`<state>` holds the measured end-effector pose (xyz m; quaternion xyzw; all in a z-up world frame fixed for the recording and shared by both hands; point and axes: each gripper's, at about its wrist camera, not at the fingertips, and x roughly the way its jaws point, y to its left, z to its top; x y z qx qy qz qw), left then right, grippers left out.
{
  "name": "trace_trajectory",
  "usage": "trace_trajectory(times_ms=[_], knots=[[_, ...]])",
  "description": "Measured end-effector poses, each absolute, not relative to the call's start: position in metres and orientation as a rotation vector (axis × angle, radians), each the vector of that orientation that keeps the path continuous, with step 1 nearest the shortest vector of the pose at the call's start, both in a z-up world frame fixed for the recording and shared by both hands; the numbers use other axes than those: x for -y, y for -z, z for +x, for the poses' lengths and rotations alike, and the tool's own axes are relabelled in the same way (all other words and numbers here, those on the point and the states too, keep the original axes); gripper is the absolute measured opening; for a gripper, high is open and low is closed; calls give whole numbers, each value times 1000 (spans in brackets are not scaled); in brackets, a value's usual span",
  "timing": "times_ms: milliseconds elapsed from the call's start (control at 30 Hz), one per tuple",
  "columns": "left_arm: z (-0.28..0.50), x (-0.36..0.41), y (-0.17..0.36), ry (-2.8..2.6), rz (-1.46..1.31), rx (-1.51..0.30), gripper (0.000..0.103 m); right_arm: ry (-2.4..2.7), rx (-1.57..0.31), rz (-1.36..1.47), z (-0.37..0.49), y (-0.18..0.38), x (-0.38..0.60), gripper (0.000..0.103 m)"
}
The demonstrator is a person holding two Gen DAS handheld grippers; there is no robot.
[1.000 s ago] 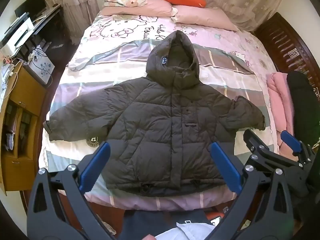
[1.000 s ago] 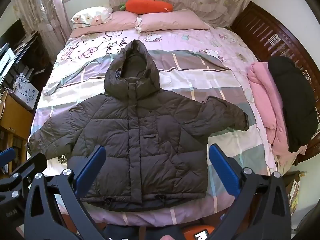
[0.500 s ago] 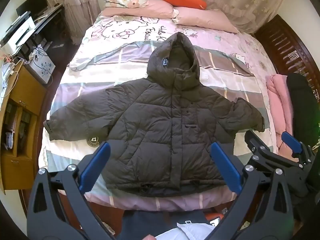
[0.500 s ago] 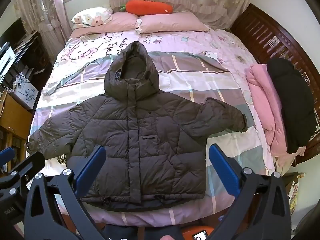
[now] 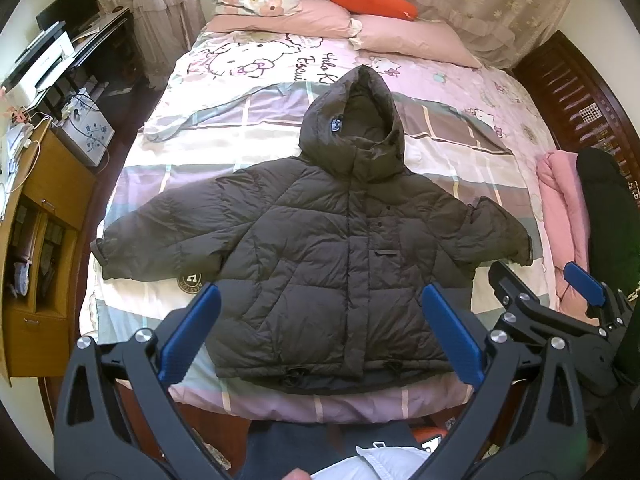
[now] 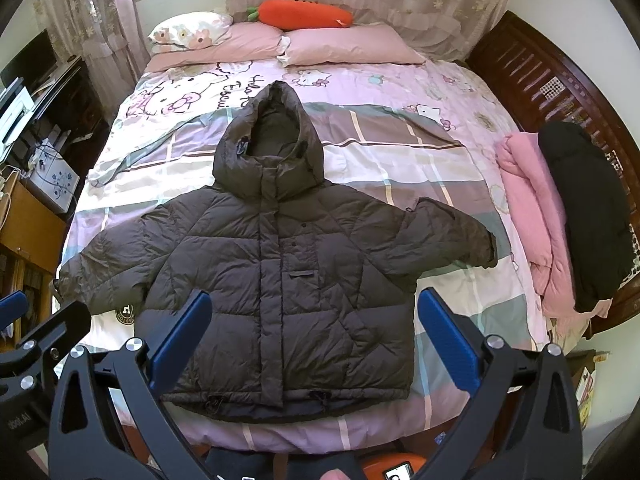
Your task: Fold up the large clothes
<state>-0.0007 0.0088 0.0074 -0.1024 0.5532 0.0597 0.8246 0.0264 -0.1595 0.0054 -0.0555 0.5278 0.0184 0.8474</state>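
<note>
Dark puffer jacket [image 5: 332, 264] lies flat, front up, across the bed [image 5: 224, 128], hood [image 5: 354, 120] pointing to 12 o'clock, sleeves spread to 3 and 9; left gripper [image 5: 320, 340] hangs above the hem at 6 o'clock, fingers spread wide, gripping nothing; right gripper [image 6: 312, 336] likewise released, empty; pink and black clothes [image 6: 560, 216] lie piled at 3 o'clock.

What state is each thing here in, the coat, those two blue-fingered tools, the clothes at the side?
Puffer jacket: spread flat on the bed, front up, sleeves out, unfolded.
Hood: laid flat, pointing toward the pillows.
Left gripper: open, empty.
Right gripper: open, empty.
Pink garment: bundled at the bed's edge.
Black garment: bundled beside it.
</note>
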Motion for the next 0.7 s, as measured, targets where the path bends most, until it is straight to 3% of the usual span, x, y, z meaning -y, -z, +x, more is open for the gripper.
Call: trace_trajectory(times_ms=[700], knots=[[-1,-10,-6,-133,-211,-1173,101,-38,-1113,-119,28,-3,160,102]])
